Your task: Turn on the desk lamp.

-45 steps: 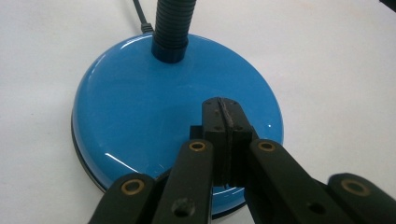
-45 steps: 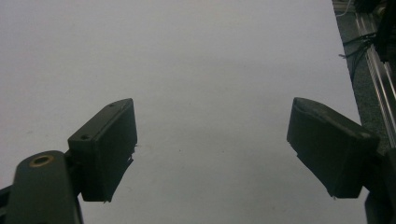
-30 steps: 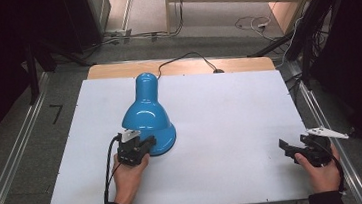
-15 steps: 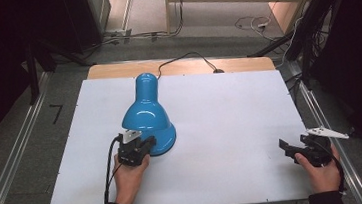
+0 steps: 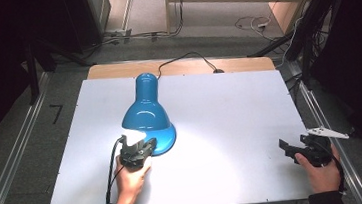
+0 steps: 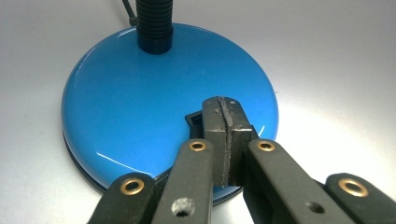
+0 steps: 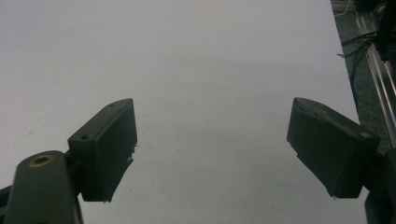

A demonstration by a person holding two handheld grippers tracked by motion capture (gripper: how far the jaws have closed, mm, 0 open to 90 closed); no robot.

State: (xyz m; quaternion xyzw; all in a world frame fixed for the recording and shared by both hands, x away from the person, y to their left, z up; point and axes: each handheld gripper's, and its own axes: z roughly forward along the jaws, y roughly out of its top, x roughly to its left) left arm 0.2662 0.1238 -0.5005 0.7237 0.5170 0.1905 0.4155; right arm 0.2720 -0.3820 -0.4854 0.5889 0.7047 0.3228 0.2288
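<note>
Where the white worktop carries it, a blue desk lamp sits left of centre, its shade widening toward the near side and its narrow end pointing to the far edge, where a black cord runs off over the wooden strip behind. Light spills from the lamp onto the worktop on its near side, brightest just beside the left tongs. The left tongs, held in the person's left hand, rest at the lamp's near rim. In the left gripper view the tongs have both pads pressed flat together, fully closed with nothing between them, and their joined tip lies on the glossy blue round base, right at a small dark rectangular switch on its near right part. Whether the tip presses the switch or merely touches it I cannot tell. A black ribbed neck rises from the far part of that base. The right tongs are well apart from the lamp, at the near right of the worktop, in the person's right hand, a grey three-cornered plate on top. In the right gripper view these tongs stand wide open, holding nothing, bare white worktop between the two pads.
</note>
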